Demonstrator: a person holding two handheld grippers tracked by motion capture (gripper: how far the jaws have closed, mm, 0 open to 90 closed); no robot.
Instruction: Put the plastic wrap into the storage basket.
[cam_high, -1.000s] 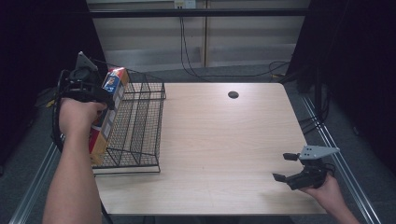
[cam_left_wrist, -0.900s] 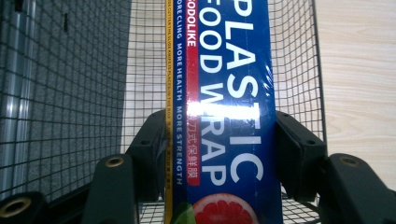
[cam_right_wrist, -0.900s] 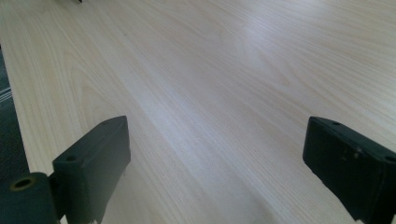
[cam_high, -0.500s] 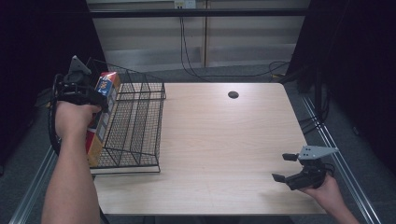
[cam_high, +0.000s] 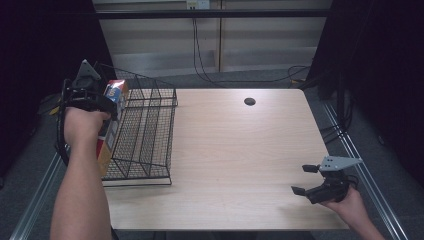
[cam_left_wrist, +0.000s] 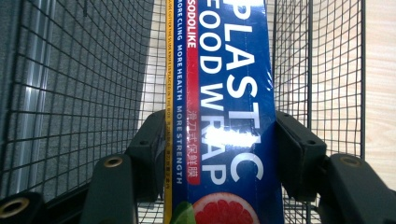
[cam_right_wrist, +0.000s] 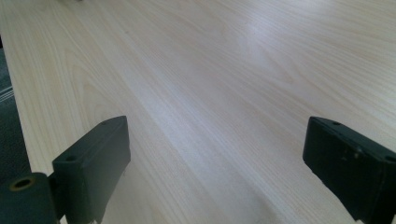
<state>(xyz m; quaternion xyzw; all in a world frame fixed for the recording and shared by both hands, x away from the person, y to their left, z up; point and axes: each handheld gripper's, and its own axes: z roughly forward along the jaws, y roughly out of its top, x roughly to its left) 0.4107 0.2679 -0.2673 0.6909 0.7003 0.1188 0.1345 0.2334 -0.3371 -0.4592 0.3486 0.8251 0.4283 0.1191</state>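
A long plastic food wrap box (cam_high: 111, 117) stands on end at the left side of a black wire basket (cam_high: 150, 131). My left gripper (cam_high: 95, 100) is shut on the box near its top. In the left gripper view the blue box (cam_left_wrist: 224, 107) with white lettering sits clamped between both black jaws, with the wire basket mesh (cam_left_wrist: 84, 84) behind it. My right gripper (cam_high: 306, 180) rests open at the table's near right corner. The right gripper view has its two jaws wide apart over bare wood (cam_right_wrist: 196, 93).
The light wooden table (cam_high: 240, 150) has a dark cable hole (cam_high: 249, 101) near its far edge. Metal rails run along both table sides. Cables hang behind the table at the back wall.
My left gripper has carried the plastic wrap box leftward and slightly down along the basket's left side. The right gripper has stayed in place.
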